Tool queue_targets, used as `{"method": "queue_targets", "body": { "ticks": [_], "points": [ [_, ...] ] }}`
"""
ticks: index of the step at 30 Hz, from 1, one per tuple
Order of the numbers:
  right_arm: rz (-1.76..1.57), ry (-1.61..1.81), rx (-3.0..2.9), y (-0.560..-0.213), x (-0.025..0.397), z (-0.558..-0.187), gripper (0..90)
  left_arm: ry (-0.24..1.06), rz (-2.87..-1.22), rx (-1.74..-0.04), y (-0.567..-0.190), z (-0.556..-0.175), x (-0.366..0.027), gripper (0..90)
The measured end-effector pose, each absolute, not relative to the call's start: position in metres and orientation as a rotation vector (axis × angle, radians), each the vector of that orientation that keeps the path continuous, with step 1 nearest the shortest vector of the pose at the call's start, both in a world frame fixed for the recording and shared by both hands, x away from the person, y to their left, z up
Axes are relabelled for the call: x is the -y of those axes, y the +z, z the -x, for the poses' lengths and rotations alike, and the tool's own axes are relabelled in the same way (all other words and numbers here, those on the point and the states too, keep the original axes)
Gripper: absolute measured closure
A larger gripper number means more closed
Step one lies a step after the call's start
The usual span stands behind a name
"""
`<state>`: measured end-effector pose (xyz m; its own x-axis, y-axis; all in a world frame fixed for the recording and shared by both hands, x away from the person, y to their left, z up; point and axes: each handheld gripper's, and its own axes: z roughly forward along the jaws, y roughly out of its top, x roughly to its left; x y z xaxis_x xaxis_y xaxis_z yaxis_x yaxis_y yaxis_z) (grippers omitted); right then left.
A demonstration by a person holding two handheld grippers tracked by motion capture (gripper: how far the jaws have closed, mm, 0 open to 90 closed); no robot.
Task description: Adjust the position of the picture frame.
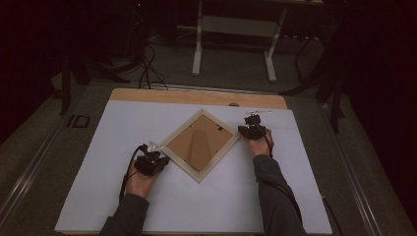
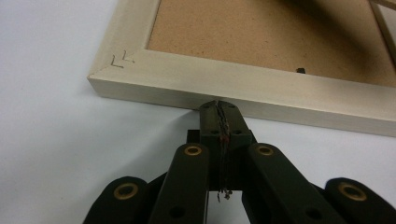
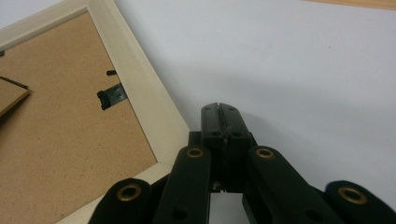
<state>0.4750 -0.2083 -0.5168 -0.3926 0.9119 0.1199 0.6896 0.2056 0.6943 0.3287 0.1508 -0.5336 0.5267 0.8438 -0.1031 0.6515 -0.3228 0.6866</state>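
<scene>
Left gripper (image 2: 219, 105) jaws were pressed together, empty, tips touching the picture frame's (image 1: 200, 142) near edge. Right gripper (image 3: 219, 108) jaws were also clamped together on nothing, just beside the frame's right corner. Frame lay back-side up, turned diamond-wise, mid white table (image 1: 295, 162), between both grippers.

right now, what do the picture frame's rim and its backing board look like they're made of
The picture frame lies face down. Its rim looks like wood with a pale cream matte finish: mitred corner joints and V-shaped fasteners pressed into one corner suggest it. The backing board looks like brown fibreboard or hardboard, unfinished, going by its speckled, dull surface. A small dark metal tab holds it in.
</scene>
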Motion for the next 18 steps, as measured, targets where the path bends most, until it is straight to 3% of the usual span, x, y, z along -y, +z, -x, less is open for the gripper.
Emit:
{"method": "queue_targets", "body": {
  "ticks": [18],
  "points": [
    [-1.544, 0.976, -2.205, -0.527, 0.218, -0.461, 89.8, 0.340, -2.044, -1.243, -0.534, -0.340, -0.145, 90.0]
  ]
}}
